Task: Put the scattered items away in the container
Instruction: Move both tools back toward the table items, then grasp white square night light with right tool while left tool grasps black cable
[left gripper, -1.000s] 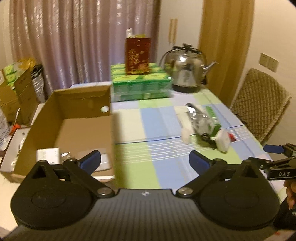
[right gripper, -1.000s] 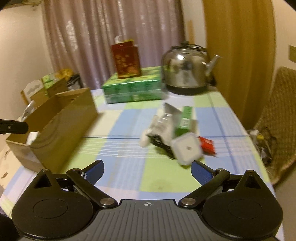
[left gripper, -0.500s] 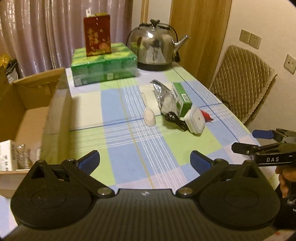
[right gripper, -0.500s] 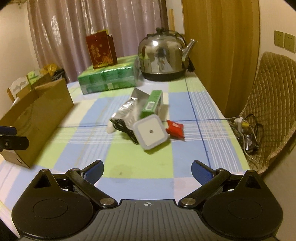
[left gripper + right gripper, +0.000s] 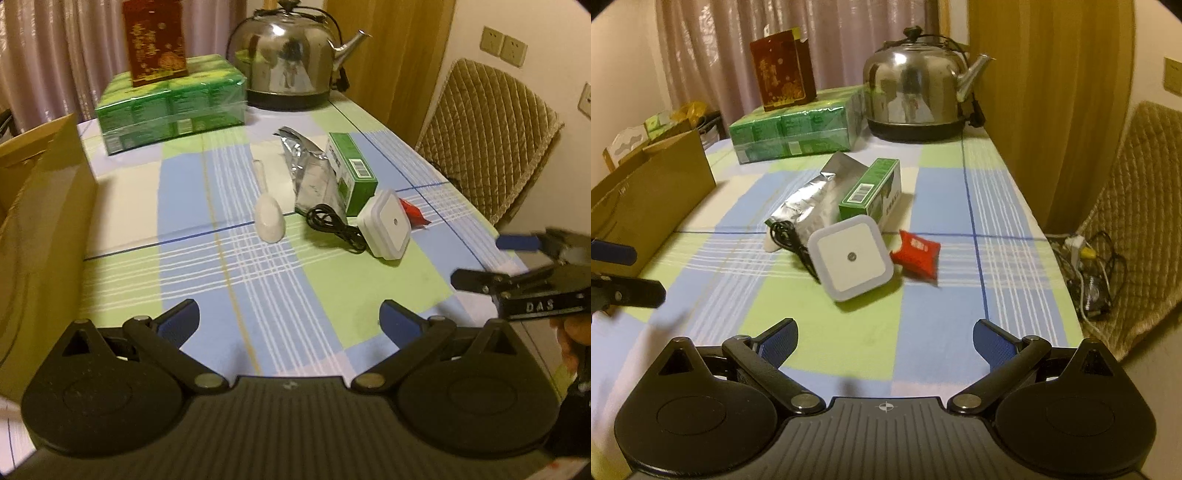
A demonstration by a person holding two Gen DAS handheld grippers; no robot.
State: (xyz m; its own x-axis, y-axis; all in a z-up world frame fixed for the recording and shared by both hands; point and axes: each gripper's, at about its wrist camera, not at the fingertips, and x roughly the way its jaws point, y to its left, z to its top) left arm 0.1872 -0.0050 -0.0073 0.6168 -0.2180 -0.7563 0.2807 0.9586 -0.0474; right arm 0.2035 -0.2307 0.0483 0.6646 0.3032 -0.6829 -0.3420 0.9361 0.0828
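Observation:
Scattered mid-table lie a white spoon [image 5: 269,218], a silver foil pouch [image 5: 312,177], a green carton [image 5: 351,171], a black cable [image 5: 332,227], a white square night light [image 5: 851,256] and a red packet [image 5: 916,253]. The brown cardboard box [image 5: 44,206] stands at the table's left edge. My left gripper [image 5: 290,321] hovers open and empty over the near table, short of the spoon. My right gripper [image 5: 884,339] is also open and empty, just short of the night light. Each gripper shows at the edge of the other's view.
At the far end stand a steel kettle [image 5: 291,62] and a wrapped green pack [image 5: 170,101] with a red box [image 5: 155,40] on top. A quilted chair [image 5: 487,147] is beside the table's right side, with cables [image 5: 1093,273] on the floor.
My left gripper has swung from over the cardboard box rightward toward the scattered items. My right gripper has moved closer to the night light.

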